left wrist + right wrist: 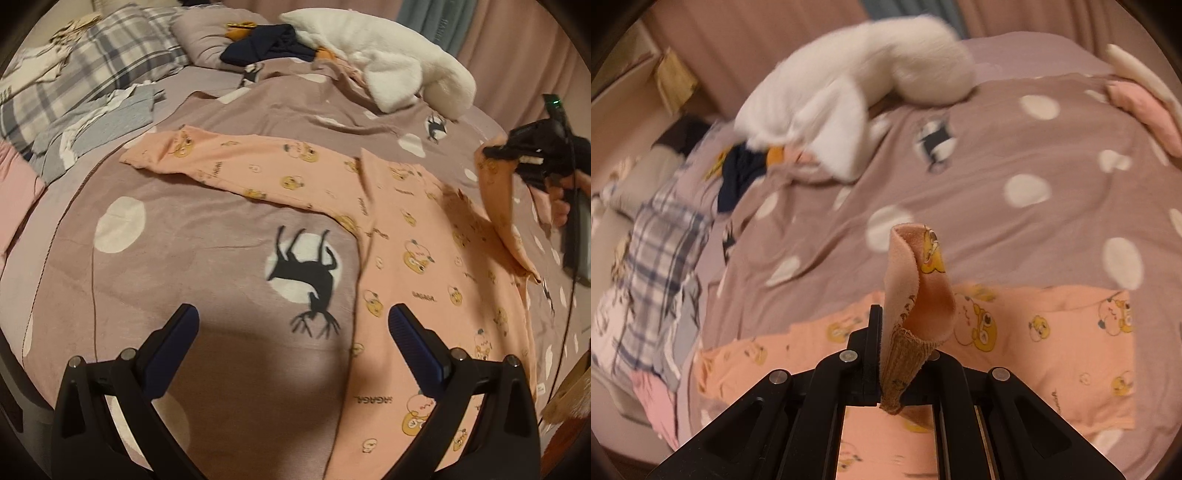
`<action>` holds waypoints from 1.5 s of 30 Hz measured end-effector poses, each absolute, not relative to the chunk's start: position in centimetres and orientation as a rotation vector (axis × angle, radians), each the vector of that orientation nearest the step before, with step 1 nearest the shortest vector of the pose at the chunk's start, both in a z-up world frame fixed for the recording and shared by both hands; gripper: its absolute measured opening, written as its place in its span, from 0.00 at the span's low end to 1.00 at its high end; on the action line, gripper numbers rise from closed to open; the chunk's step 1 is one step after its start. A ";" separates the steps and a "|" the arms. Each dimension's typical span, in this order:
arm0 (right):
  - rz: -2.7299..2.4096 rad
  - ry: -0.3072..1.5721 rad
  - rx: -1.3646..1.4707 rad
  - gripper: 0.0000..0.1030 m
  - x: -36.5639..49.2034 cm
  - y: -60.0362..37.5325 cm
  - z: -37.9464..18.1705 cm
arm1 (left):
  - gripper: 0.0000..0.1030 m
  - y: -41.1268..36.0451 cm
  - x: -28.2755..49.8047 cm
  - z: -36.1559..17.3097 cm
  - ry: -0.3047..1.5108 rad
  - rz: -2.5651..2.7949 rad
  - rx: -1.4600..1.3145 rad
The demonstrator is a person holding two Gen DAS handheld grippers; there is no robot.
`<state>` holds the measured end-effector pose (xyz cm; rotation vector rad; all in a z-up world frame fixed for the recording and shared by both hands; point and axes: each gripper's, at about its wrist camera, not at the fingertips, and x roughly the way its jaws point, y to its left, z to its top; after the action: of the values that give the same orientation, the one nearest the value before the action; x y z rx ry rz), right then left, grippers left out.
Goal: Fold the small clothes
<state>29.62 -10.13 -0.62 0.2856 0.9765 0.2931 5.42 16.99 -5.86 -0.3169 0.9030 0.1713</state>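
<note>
Blue-padded jaws of the left hand-held gripper [293,325] stand wide apart with nothing between them, hanging just above the mauve bedspread with white dots and black deer silhouettes [184,266]. Its right finger [413,339] sits over the near edge of the peach long-sleeved garment printed with yellow cartoon bears [424,258], which lies spread on the bed. One sleeve stretches flat to the left in the left wrist view. The other sleeve is lifted off the bedspread at the far right, its ribbed tan cuff [903,354] pinched in the fully closed jaws of the right hand-held gripper [886,343], which a hand [563,206] holds. In the right wrist view the sleeve end curls upward out of that grip, and the body of the garment lies flat beneath.

Farther off, at the left, a grey folded garment [99,125] rests beside a grey-and-white plaid pillow [92,66]. Beyond the peach garment lie a fluffy white plush item [380,70] and a crumpled navy cloth [266,46], with pink curtains [517,48] behind.
</note>
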 end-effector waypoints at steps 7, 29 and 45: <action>0.364 1.072 0.199 0.08 29.6 -4.4 -4.3 | 0.99 19.5 5.1 -5.8 0.894 0.238 -0.366; 0.649 1.214 0.094 0.60 25.0 -1.0 -6.3 | 1.00 20.0 5.4 -5.9 0.899 0.272 -0.374; 0.350 1.151 0.096 0.60 22.1 -18.1 -7.7 | 1.00 18.9 6.2 -6.2 0.901 0.272 -0.350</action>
<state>22.14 -18.07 -7.73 0.0963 1.1507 0.3497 6.16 18.89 -6.16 -0.3500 0.9010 0.2723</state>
